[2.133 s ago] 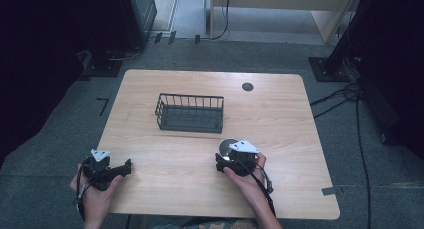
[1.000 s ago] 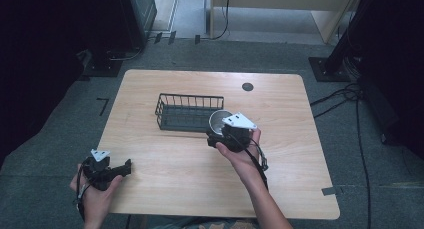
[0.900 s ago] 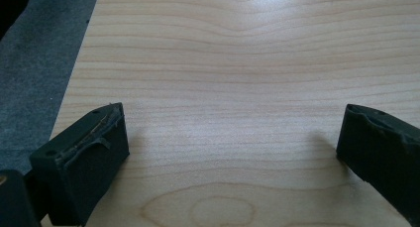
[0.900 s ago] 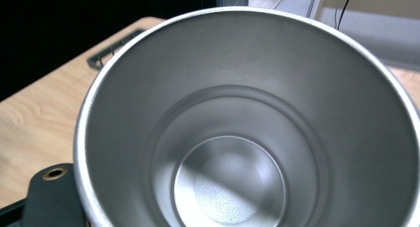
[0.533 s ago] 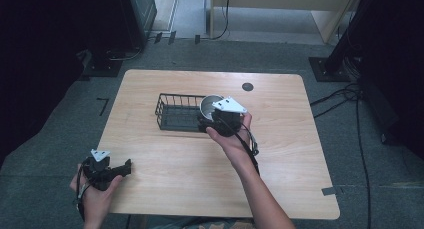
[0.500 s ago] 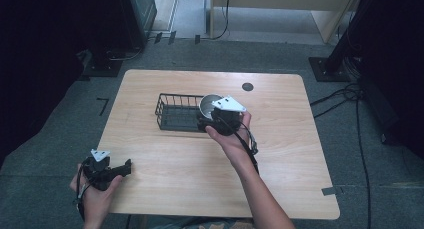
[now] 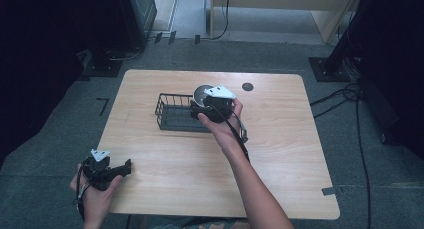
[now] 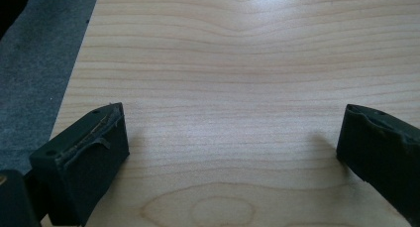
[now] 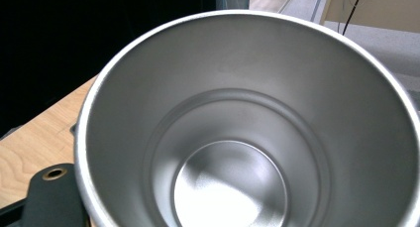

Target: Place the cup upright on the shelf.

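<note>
A shiny metal cup (image 7: 202, 93) hangs in the air over the right end of a black wire basket (image 7: 172, 112), held tilted by its rim. My right gripper (image 7: 198, 107) is shut on it. In the right gripper view I look straight into the empty cup (image 9: 233, 138), and one of the black fingers (image 9: 49, 199) shows at its lower left rim. My left gripper (image 7: 128, 166) rests at the table's front left corner. In the left gripper view it (image 8: 233, 152) stands open over bare wood, nothing between the jaws.
The wooden table (image 7: 285, 154) has a small black round grommet (image 7: 247, 86) near its back right. Dark equipment stands on the floor behind and at both sides. Cables (image 7: 357, 119) run along the floor at the right.
My right gripper has carried the cup from the table's front right up and leftward to the basket's right end. The left gripper has stayed where it was.
</note>
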